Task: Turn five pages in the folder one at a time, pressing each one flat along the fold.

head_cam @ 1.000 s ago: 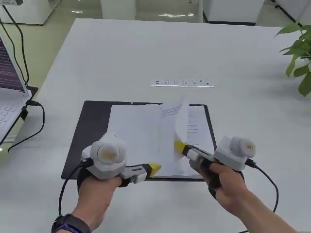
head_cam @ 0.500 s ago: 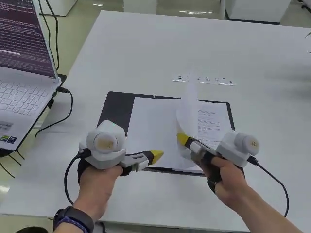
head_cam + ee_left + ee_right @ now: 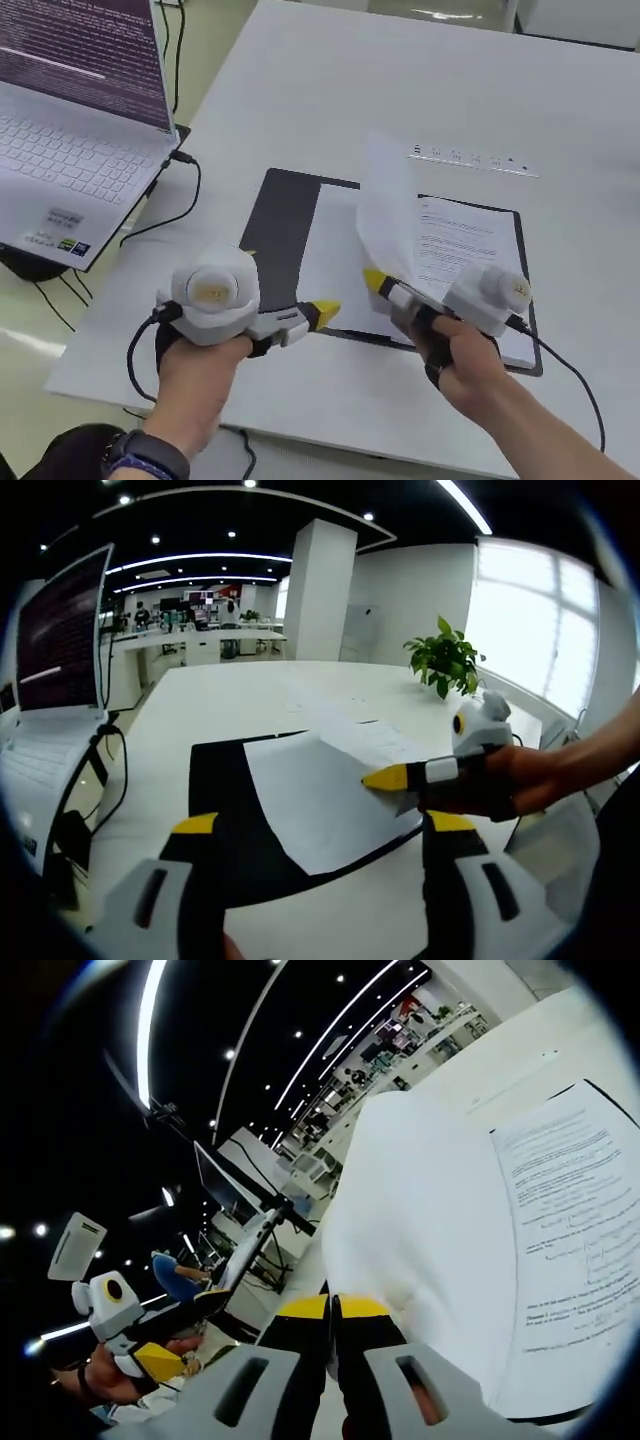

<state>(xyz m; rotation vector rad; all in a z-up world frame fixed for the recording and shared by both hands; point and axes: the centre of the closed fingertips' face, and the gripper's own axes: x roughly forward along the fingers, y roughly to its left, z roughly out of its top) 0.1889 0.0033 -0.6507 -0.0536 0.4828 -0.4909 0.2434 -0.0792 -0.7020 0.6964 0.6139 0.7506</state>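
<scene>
right claw point(image 3: 376, 283) pinched on lifted page point(image 3: 388, 215) | left claw point(image 3: 322, 825) agape, empty, beside folder point(image 3: 280, 228)

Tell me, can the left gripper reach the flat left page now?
Probably yes: the left gripper sits open at the near edge of the folder, with nothing between it and that page. The right gripper holds the lifted sheet upright.

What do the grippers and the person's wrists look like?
Both the left gripper and right gripper have rounded white bodies with a yellowish disc, jaws tipped yellow, and a black cable each. The left wrist wears a dark watch.
</scene>
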